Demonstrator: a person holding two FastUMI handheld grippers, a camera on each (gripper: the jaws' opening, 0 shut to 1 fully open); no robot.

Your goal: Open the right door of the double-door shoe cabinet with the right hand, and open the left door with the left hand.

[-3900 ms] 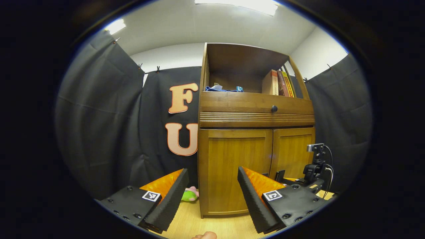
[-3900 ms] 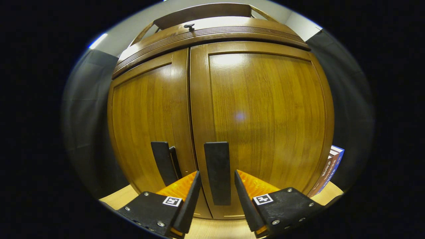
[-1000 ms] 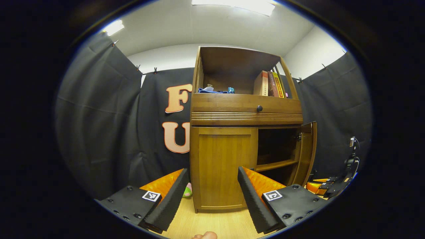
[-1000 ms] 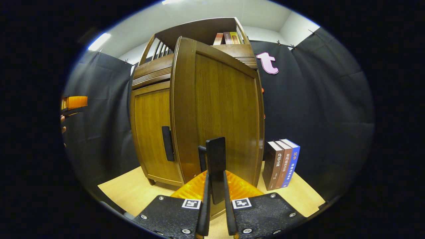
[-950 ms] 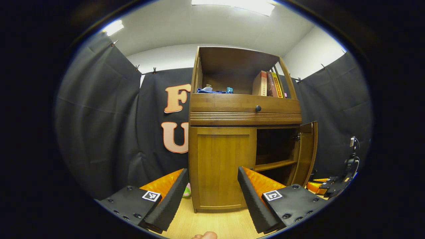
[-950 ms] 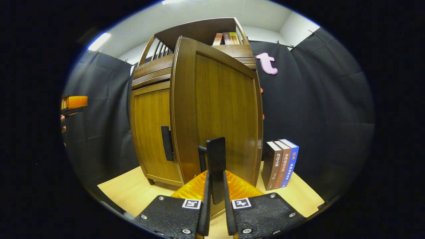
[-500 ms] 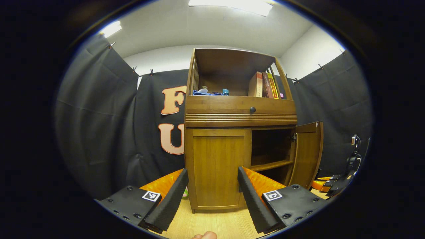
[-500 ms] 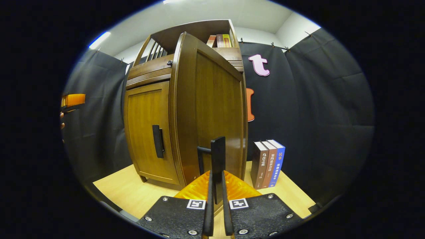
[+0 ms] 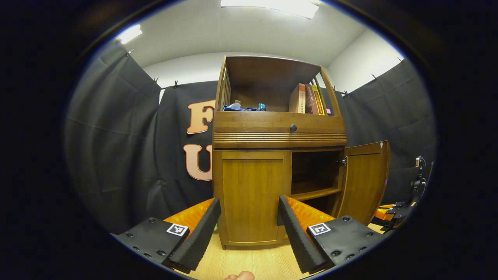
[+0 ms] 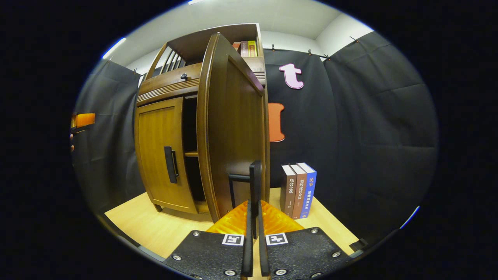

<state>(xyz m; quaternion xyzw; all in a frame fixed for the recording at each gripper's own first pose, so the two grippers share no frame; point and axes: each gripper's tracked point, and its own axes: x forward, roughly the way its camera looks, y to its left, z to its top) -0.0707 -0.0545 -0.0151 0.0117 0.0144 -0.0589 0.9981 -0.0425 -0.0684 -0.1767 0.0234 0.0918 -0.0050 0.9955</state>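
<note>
The right gripper [image 10: 253, 233] is clamped on the black handle [image 10: 255, 194] of the right door [image 10: 237, 128], which stands swung well out from the shoe cabinet [image 9: 278, 136] so that the inner shelf [image 9: 313, 193] is exposed. The step in hand looks like finishing this swing: the pull should follow the arc around the hinge at the cabinet's right edge, not a straight line, or the thin handle may twist between the fingers. The three upright books [image 10: 298, 190] stand on the wooden surface [image 10: 155, 225] just beyond the door's path, so I would stop short of them. The left gripper [image 9: 249, 225] hangs with its jaws wide apart, well back from the shut left door [image 9: 253, 194]; its handle [image 10: 169, 164] sits at that door's inner edge, the place to close on next.
</note>
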